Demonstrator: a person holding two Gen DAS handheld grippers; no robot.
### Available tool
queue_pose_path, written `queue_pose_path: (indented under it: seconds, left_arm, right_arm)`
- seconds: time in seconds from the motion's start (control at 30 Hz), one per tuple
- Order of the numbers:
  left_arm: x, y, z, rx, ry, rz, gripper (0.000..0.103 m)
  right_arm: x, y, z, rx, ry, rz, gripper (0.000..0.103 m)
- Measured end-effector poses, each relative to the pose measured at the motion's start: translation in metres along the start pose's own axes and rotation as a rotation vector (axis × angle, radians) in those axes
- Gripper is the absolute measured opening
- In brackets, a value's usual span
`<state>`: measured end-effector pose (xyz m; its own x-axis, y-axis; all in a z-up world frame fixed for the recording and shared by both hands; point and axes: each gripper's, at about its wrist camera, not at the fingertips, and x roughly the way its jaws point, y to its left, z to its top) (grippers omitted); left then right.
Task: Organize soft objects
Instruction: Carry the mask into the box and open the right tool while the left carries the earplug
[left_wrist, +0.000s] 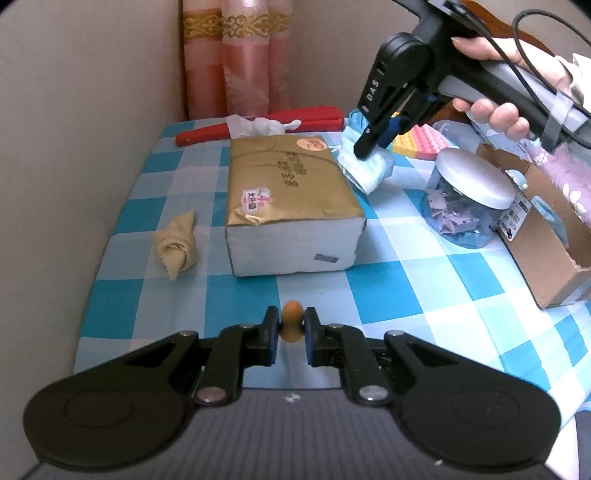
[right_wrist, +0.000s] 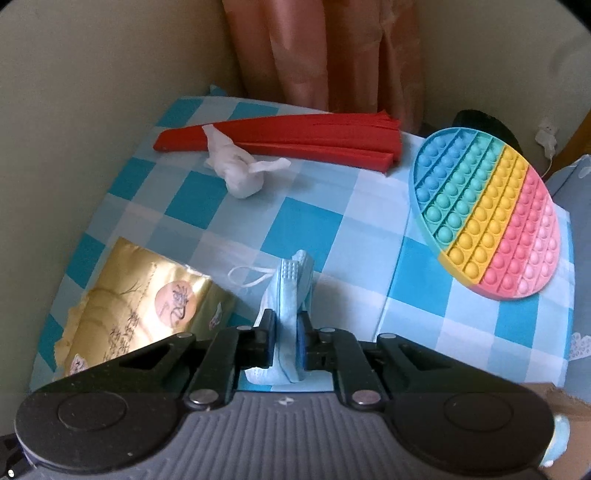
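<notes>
While most soft things lie loose on the table (left_wrist: 317, 291), the task looks barely begun: a beige cloth roll (left_wrist: 177, 245) and white tissue wad (right_wrist: 236, 173) sit untouched. The right tongs (right_wrist: 286, 332) pinch the blue face mask (right_wrist: 290, 291) beside the tissue pack (left_wrist: 291, 199). The left tongs (left_wrist: 291, 334) are closed on a small orange piece (left_wrist: 292, 319).

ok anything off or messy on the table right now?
The jar lies tipped on its side against the cardboard box, lid on, nothing spilled. A crumpled white tissue sits loose by the red fan. The tissue pack has torn wrapping at one end.
</notes>
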<state>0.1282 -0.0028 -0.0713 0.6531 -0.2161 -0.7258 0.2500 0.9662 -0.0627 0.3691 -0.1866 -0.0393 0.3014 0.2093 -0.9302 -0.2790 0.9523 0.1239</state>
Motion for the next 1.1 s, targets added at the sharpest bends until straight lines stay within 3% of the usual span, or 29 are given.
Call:
queue_pose_path:
  seconds: [0.27,0.7,1.1]
  left_arm:
    - [-0.017,-0.003,-0.001,0.001,-0.007,0.002,0.012]
    - [-0.051,-0.014,-0.009,0.022,-0.006,-0.012,0.012]
    - [-0.082,-0.049,-0.017,0.090,0.008,-0.051,0.012]
  right_arm:
    - [-0.037,0.009,-0.020,-0.029,-0.046,0.006,0.013]
    - [-0.112,0.027,-0.095,-0.115,-0.110,0.073,0.013]
    - [-0.168,-0.004,-0.170,-0.098,-0.155,0.081,0.013]
